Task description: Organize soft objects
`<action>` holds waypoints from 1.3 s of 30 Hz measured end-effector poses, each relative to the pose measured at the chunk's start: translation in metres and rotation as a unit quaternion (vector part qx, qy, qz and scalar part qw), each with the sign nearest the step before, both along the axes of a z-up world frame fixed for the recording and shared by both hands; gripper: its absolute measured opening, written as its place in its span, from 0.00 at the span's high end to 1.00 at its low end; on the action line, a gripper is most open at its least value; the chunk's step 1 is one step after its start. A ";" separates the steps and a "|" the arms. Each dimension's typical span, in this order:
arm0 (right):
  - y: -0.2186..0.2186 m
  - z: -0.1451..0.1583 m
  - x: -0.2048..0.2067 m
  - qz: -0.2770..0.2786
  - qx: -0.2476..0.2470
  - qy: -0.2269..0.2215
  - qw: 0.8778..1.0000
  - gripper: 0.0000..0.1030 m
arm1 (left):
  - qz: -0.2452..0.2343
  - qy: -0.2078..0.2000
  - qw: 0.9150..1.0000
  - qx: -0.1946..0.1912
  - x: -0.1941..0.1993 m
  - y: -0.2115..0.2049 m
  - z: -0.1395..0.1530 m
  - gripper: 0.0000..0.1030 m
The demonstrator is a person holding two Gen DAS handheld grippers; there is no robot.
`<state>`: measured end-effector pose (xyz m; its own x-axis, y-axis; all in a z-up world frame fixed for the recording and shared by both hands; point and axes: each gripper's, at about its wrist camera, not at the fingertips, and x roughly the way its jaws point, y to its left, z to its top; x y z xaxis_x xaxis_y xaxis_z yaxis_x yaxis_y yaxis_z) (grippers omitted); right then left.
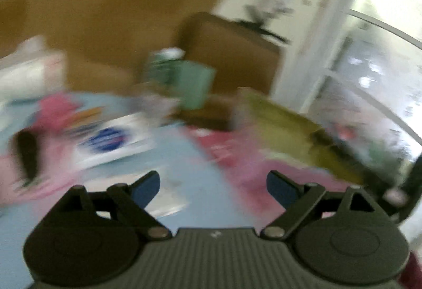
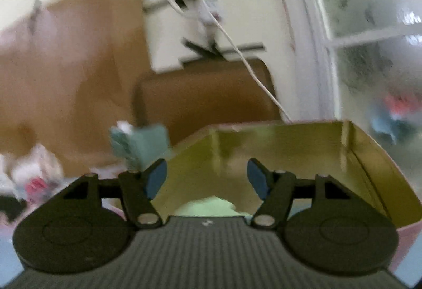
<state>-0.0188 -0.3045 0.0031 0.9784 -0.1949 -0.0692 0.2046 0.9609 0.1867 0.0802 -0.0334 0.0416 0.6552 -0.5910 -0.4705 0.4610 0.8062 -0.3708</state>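
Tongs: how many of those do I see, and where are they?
2. The left tongs hang open above the light blue sheet. The right tongs gape at the golden box. Neither holds anything.

Motion-blurred pink cloth [image 1: 263, 170], indistinct

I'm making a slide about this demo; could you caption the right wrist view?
Open right tool poised over a gold-lined box with a pale green soft item inside.

In the lower centre, a bare strip of the blue tabletop [image 1: 184, 157] is free. The box [image 2: 290, 146] blocks the right; papers [image 1: 113, 138] crowd the left.
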 end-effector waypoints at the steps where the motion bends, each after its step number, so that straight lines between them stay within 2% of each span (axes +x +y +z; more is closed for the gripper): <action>1: 0.007 0.005 0.001 0.022 0.000 -0.006 1.000 0.33 | 0.022 0.003 1.000 0.004 -0.002 0.017 -0.006 0.11; 3: 0.028 0.012 0.009 0.097 0.007 0.006 0.995 0.33 | 0.072 0.005 0.997 0.020 -0.006 0.049 -0.017 0.11; 5: 0.049 0.015 0.029 0.170 0.028 0.039 0.984 0.34 | 0.110 0.011 0.994 0.027 -0.009 0.071 -0.027 0.11; 7: 0.071 0.010 0.060 0.226 0.070 0.084 0.968 0.35 | 0.130 0.016 0.991 0.018 -0.009 0.087 -0.038 0.13; 8: 0.079 0.007 0.077 0.244 0.091 0.104 0.960 0.36 | 0.132 0.027 0.991 -0.004 -0.008 0.094 -0.039 0.15; 9: 0.087 0.004 0.093 0.256 0.109 0.121 0.953 0.36 | 0.133 0.019 0.991 -0.026 -0.009 0.101 -0.039 0.15; 11: 0.098 -0.003 0.125 0.258 0.134 0.154 0.944 0.36 | 0.146 0.008 0.989 -0.030 -0.011 0.103 -0.038 0.15; 14: 0.106 -0.012 0.169 0.244 0.168 0.194 0.935 0.37 | 0.142 0.001 0.989 -0.032 -0.012 0.103 -0.037 0.15; 16: 0.116 -0.020 0.179 0.248 0.181 0.214 0.927 0.48 | 0.140 -0.003 0.990 -0.031 -0.015 0.102 -0.036 0.15; 17: 0.119 -0.024 0.184 0.252 0.186 0.228 0.922 0.73 | 0.137 -0.003 0.990 -0.032 -0.013 0.103 -0.036 0.15; 19: 0.117 -0.027 0.185 0.258 0.209 0.234 0.914 0.76 | 0.138 -0.003 0.990 -0.035 -0.013 0.102 -0.036 0.15; 22: 0.111 -0.017 0.156 0.253 0.208 0.213 0.921 0.82 | 0.134 0.001 0.990 -0.042 -0.011 0.104 -0.037 0.15; 26: 0.092 -0.008 0.085 0.264 0.208 0.181 0.924 0.82 | 0.124 0.003 0.991 -0.045 -0.012 0.103 -0.038 0.15; 31: 0.055 -0.023 -0.002 0.246 0.236 0.155 0.927 0.78 | 0.064 0.008 0.997 -0.034 -0.011 0.087 -0.035 0.16; 34: 0.045 -0.031 -0.036 0.206 0.225 0.149 0.941 0.65 | 0.002 0.034 0.998 -0.056 -0.010 0.059 -0.030 0.16; 37: 0.046 -0.035 -0.055 0.175 0.201 0.148 0.952 0.54 | -0.053 0.045 0.996 -0.049 -0.009 0.023 -0.023 0.16; 39: 0.050 -0.036 -0.060 0.163 0.172 0.150 0.960 0.37 | -0.085 0.056 0.994 -0.040 -0.006 -0.002 -0.020 0.16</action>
<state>-0.0788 -0.2543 -0.0331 0.9098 0.2023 -0.3624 -0.0015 0.8748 0.4844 0.0746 -0.0357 0.0216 0.4879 -0.7279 -0.4818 0.5402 0.6853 -0.4884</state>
